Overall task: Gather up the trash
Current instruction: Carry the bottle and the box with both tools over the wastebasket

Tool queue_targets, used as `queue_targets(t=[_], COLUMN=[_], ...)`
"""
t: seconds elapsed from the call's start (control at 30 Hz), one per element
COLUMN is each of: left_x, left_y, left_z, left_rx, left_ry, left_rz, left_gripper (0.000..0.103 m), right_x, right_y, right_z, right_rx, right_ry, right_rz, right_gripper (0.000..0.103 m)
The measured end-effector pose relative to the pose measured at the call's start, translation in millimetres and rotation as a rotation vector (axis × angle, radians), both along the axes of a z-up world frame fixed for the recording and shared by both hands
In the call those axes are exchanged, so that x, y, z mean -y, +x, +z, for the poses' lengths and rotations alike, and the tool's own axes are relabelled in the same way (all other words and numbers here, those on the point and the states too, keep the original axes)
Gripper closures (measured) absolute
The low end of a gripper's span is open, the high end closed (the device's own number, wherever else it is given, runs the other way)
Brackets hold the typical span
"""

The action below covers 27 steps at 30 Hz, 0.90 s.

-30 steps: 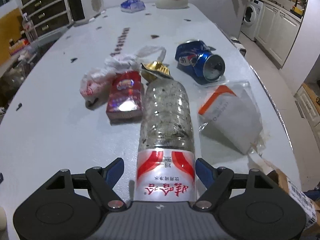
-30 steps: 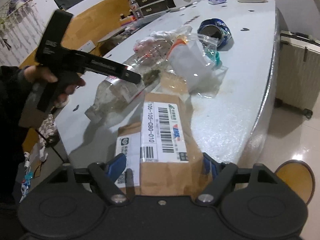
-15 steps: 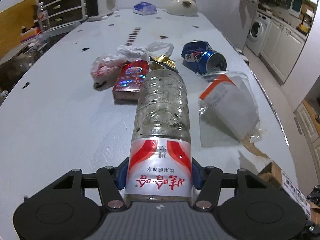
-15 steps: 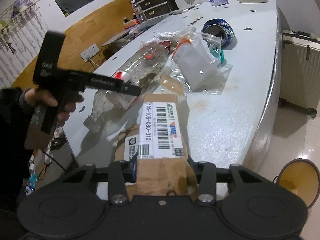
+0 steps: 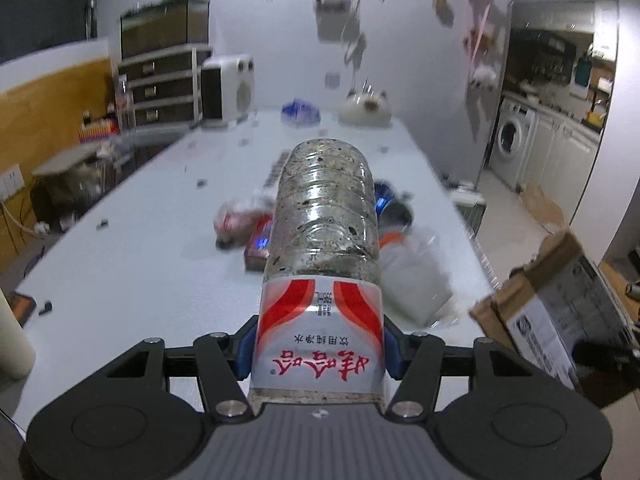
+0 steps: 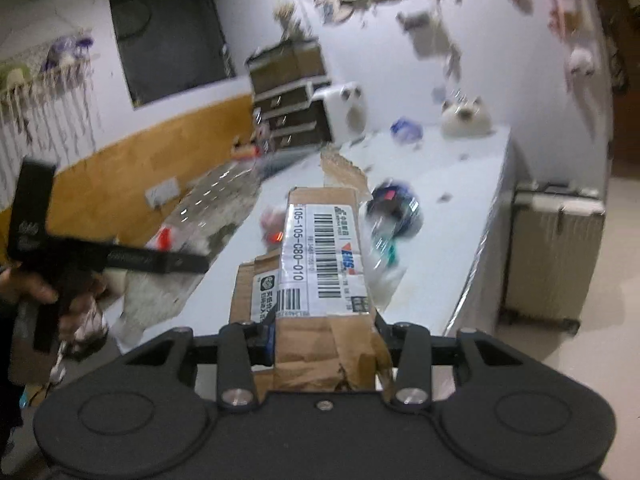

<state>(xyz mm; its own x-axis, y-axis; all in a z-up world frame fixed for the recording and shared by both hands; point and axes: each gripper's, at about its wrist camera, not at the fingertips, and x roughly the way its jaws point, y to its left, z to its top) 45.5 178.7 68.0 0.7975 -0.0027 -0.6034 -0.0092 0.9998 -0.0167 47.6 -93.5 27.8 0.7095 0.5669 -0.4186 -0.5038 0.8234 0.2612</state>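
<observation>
The left gripper point(image 5: 318, 354) is clamped on a dirty clear plastic bottle with a red-and-white label point(image 5: 322, 264), its blue pads pressing the labelled end from both sides, so the bottle juts straight forward from between the fingers and is raised clear of the white table point(image 5: 132, 276). The right gripper point(image 6: 324, 336) is closed on a torn brown cardboard package with a white barcode label point(image 6: 320, 264), pinched at its near, crumpled end and likewise sticking out ahead of the fingers, above the table's near edge. In the left wrist view that package shows at the right border, beside the bottle and apart from it; in the right wrist view the left gripper and the hand point(image 6: 60, 292) holding it appear at the left. Beyond the bottle, blurred on the table, lie a red packet point(image 5: 258, 242), a crumpled white-and-pink plastic bag point(image 5: 236, 216), a crushed blue drink can point(image 5: 390, 204) and a clear plastic pouch with an orange strip point(image 5: 412, 280).
</observation>
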Motion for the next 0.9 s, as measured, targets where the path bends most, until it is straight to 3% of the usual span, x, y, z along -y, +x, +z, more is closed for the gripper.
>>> queue_targets(t=[0.2, 0.37, 0.63, 0.9], left_x=[41, 77, 144, 229], left_y=[-12, -12, 2, 19], left_z=[22, 20, 7, -22], left_rx=[0.09, 0.117, 0.122, 0.074], left_ry=[0.028, 0.02, 0.0, -0.038], left_rz=[-0.045, -0.096, -0.188, -0.318], left_gripper=[0.043, 0.043, 0.043, 0.043], right_x=[29, 60, 115, 180], right_y=[-11, -13, -17, -24], right_z=[25, 32, 18, -16], right_rx=[0.119, 0.16, 0.132, 0.058], right_ry=[-0.021, -0.038, -0.059, -0.063], right_rz=[-0.109, -0.2, -0.332, -0.468], right_gripper=[0.061, 0.061, 0.061, 0.061])
